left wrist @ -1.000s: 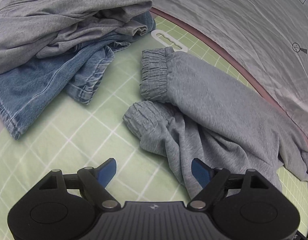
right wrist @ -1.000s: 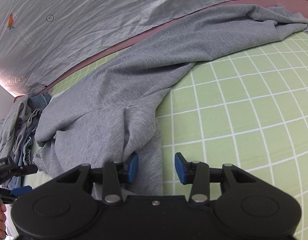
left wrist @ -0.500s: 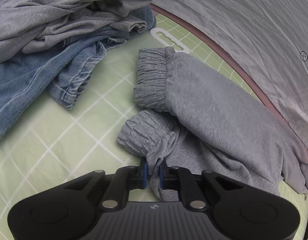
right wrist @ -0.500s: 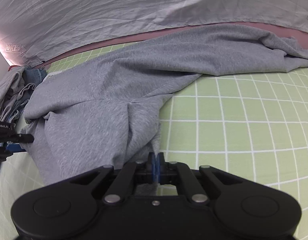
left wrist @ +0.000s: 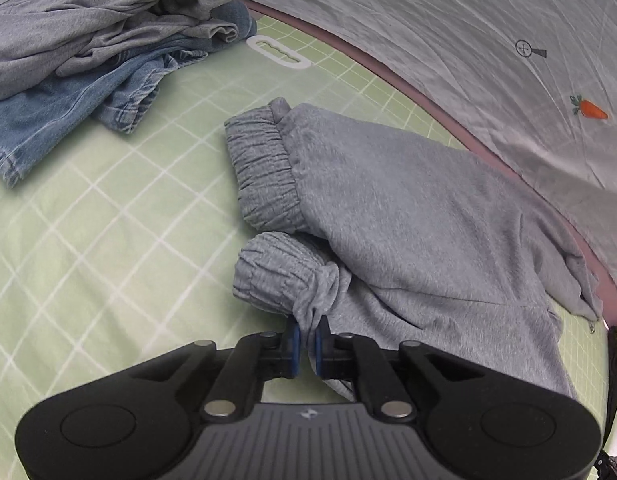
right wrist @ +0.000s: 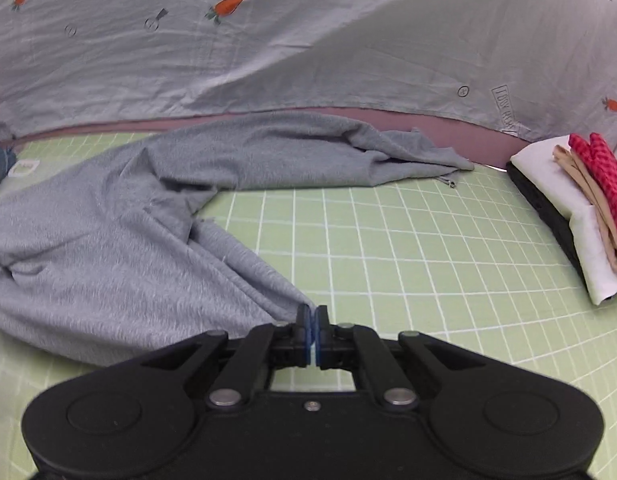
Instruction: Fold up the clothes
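Grey sweatpants (left wrist: 388,216) lie on the green grid mat (left wrist: 108,240), both elastic cuffs toward the left. My left gripper (left wrist: 307,340) is shut on the fabric just behind the nearer cuff (left wrist: 276,276). In the right wrist view the sweatpants (right wrist: 108,248) spread across the mat (right wrist: 388,260). My right gripper (right wrist: 311,330) is shut on an edge of the grey fabric, pulled taut into a point at the pads.
A pile of a grey garment (left wrist: 88,20) and blue jeans (left wrist: 68,108) lies at the mat's far left, by a white handle cutout (left wrist: 278,52). A stack of folded clothes (right wrist: 580,204) sits at the right. A grey carrot-print sheet (right wrist: 308,40) hangs behind.
Both grippers closed on the sweatpants within the last second. The left one has drawn back with the cuff. The right one has pulled its edge out to the right.
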A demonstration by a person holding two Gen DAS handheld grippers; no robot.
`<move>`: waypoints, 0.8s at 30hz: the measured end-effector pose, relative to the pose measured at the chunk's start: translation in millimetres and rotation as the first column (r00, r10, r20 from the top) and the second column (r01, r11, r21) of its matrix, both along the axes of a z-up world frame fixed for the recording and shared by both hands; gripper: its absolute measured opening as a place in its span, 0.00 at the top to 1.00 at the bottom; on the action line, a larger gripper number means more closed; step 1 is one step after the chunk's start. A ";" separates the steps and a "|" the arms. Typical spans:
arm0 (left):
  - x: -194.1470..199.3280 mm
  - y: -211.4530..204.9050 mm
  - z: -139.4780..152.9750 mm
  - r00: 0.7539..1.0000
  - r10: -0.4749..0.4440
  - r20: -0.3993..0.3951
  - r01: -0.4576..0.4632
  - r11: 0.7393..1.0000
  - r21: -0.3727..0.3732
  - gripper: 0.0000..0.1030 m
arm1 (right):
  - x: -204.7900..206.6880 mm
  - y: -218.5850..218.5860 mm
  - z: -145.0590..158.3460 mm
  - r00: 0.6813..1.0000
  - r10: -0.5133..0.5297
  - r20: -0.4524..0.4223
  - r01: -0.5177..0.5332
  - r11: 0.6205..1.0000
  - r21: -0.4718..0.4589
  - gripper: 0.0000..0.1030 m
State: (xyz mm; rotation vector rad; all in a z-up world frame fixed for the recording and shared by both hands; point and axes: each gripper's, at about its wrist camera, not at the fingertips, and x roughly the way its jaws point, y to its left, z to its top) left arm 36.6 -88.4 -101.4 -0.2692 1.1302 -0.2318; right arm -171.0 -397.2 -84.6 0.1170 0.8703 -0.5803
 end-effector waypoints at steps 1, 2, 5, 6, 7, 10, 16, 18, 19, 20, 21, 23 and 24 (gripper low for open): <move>-7.9 3.2 -1.5 1.000 0.009 -0.005 -0.009 1.000 0.016 0.93 | -6.0 0.4 -2.9 1.000 0.006 -0.014 -0.006 1.000 0.027 0.98; -15.5 6.9 -3.1 1.000 0.019 -0.010 -0.019 0.999 0.032 0.93 | -11.1 0.2 -7.4 0.999 0.026 -0.028 -0.024 0.997 0.070 0.98; -29.8 24.8 -11.1 0.997 0.075 -0.020 -0.074 0.995 0.063 0.95 | -17.0 -2.3 -20.5 0.998 0.051 -0.031 -0.047 0.991 0.125 0.89; -31.7 30.7 -13.9 0.995 0.094 -0.025 -0.093 0.994 0.065 0.95 | -15.8 -5.0 -22.8 0.998 0.051 -0.024 -0.047 0.990 0.132 0.80; -33.6 35.9 -15.5 0.994 0.111 -0.024 -0.109 0.992 0.057 0.95 | -12.2 -9.4 -23.7 0.999 0.046 -0.012 -0.044 0.990 0.134 0.72; -33.7 42.8 -19.8 0.990 0.141 -0.029 -0.140 0.989 0.040 0.94 | 3.8 -25.4 -27.2 0.998 0.046 0.042 -0.052 0.984 0.172 0.62; -22.6 34.3 -28.3 0.987 0.147 -0.068 -0.141 0.987 0.077 0.90 | 61.3 -49.9 -41.2 0.991 0.062 0.116 -0.093 0.957 0.276 0.57; -18.1 30.3 -28.3 0.991 0.115 -0.064 -0.108 0.989 0.100 0.90 | 77.4 -53.6 -44.6 0.988 0.043 0.151 -0.092 0.939 0.332 0.51; -16.8 29.5 -28.4 0.992 0.108 -0.065 -0.101 0.989 0.104 0.90 | 84.1 -56.3 -46.9 0.985 0.023 0.172 -0.087 0.924 0.372 0.48; -15.7 29.0 -28.5 0.992 0.104 -0.066 -0.097 0.990 0.106 0.89 | 89.8 -57.6 -49.4 0.983 0.010 0.183 -0.083 0.913 0.399 0.48; -14.8 30.0 -28.8 0.992 0.110 -0.069 -0.102 0.990 0.101 0.89 | 96.9 -57.0 -52.5 0.985 0.006 0.174 -0.078 0.909 0.410 0.48; -13.4 33.7 -29.8 0.987 0.138 -0.082 -0.132 0.988 0.077 0.89 | 110.1 -53.8 -58.5 0.991 0.029 0.130 -0.080 0.910 0.408 0.51; -12.8 35.4 -30.2 0.985 0.150 -0.087 -0.144 0.987 0.067 0.88 | 113.2 -52.5 -60.7 0.993 0.047 0.110 -0.088 0.908 0.409 0.68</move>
